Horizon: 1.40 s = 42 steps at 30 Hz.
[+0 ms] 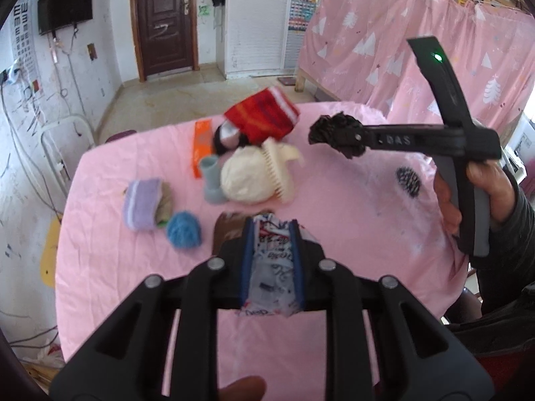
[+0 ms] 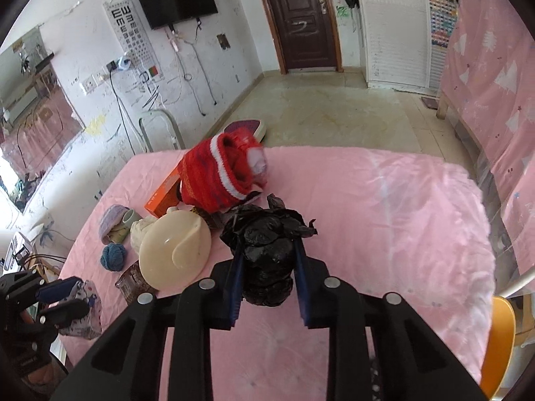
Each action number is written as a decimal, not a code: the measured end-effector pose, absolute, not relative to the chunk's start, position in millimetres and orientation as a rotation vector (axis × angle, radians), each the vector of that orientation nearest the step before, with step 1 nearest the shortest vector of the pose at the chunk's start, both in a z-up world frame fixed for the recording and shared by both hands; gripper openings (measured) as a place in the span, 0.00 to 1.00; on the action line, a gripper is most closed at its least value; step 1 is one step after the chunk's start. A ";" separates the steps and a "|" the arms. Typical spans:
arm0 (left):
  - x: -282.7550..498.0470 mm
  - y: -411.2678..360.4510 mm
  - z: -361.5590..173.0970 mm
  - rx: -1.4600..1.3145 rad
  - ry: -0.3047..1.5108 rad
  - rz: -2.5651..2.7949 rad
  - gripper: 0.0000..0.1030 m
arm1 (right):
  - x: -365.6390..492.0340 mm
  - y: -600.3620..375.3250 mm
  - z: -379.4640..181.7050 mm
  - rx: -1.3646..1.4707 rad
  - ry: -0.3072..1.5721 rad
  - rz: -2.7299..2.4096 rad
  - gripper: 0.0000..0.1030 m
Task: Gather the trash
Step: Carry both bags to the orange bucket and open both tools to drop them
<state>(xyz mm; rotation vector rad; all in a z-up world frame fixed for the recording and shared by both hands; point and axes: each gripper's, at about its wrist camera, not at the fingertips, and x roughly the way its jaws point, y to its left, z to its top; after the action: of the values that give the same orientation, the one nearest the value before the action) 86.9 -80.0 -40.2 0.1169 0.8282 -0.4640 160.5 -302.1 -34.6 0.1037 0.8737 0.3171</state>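
Trouble brewing: left tongs (image 1: pixel 272 260) clenched on a printed crinkly plastic wrapper (image 1: pixel 274 267), right tongs (image 2: pixel 267 280) clamping a crumpled black plastic bag (image 2: pixel 267 250), slippery film that could slide free.

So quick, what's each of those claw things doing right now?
Left gripper: closed on a printed plastic wrapper.
Right gripper: closed on a crumpled black plastic bag.

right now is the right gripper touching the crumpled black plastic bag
Touching. In the right wrist view the right gripper has its blue pads pressed against both sides of the crumpled black plastic bag; the left wrist view shows the bag held above the pink tablecloth.
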 end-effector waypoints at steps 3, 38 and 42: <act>89.6 -100.6 -32.2 0.145 0.819 -0.487 0.18 | 145.2 -328.1 -23.5 0.126 0.831 0.283 0.16; 108.7 -401.5 -4.6 0.215 0.893 -0.936 0.19 | 0.7 -585.6 -65.7 0.339 0.721 -0.160 0.16; 112.5 -426.1 -13.1 0.213 0.932 -0.938 0.19 | -2.6 -591.7 -72.7 0.350 0.722 -0.165 0.16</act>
<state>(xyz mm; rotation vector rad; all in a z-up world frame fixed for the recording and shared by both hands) 112.5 -426.1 -13.1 0.2131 0.9322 -0.9384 -2.6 -591.7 -72.7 0.3503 0.7225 -0.1646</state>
